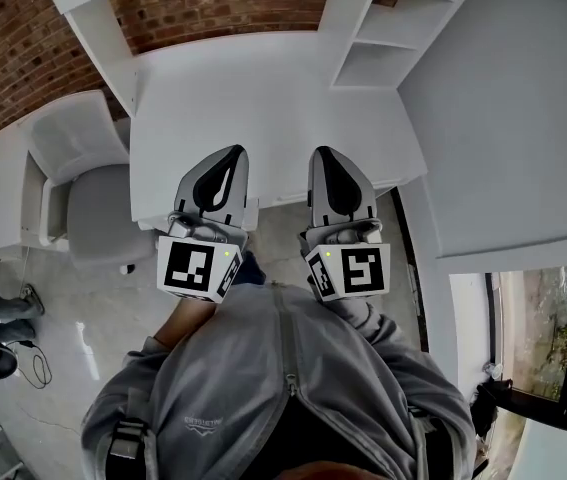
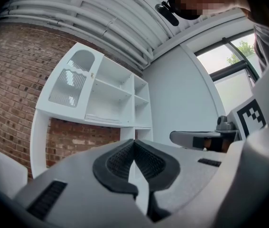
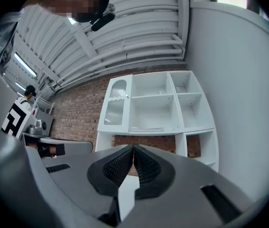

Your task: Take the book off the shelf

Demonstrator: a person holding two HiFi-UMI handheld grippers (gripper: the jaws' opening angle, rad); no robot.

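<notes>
A: What's biggest?
B: The tall white shelf unit (image 3: 153,103) on the red brick wall (image 3: 77,113), with the white worktop (image 1: 263,108) below it.
A: Grippers?
B: The left gripper (image 2: 134,141) and the right gripper (image 3: 133,147) face the unit, fingers together, nothing between them.
A: Book?
B: The flat white book (image 3: 146,128) lies in the unit's middle compartment.

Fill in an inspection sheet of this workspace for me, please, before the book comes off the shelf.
Surface: white desk, bare where visible.
Job's things: flat white item, probably the book, lying in the shelf unit, middle column, lower compartment.
Clutter: nothing seen.
Grippers: left gripper and right gripper both shut and empty, held over the desk's near edge.
Cables: dark cable on the floor at far left.
Surroundings: brick wall, grey chair, window.
</notes>
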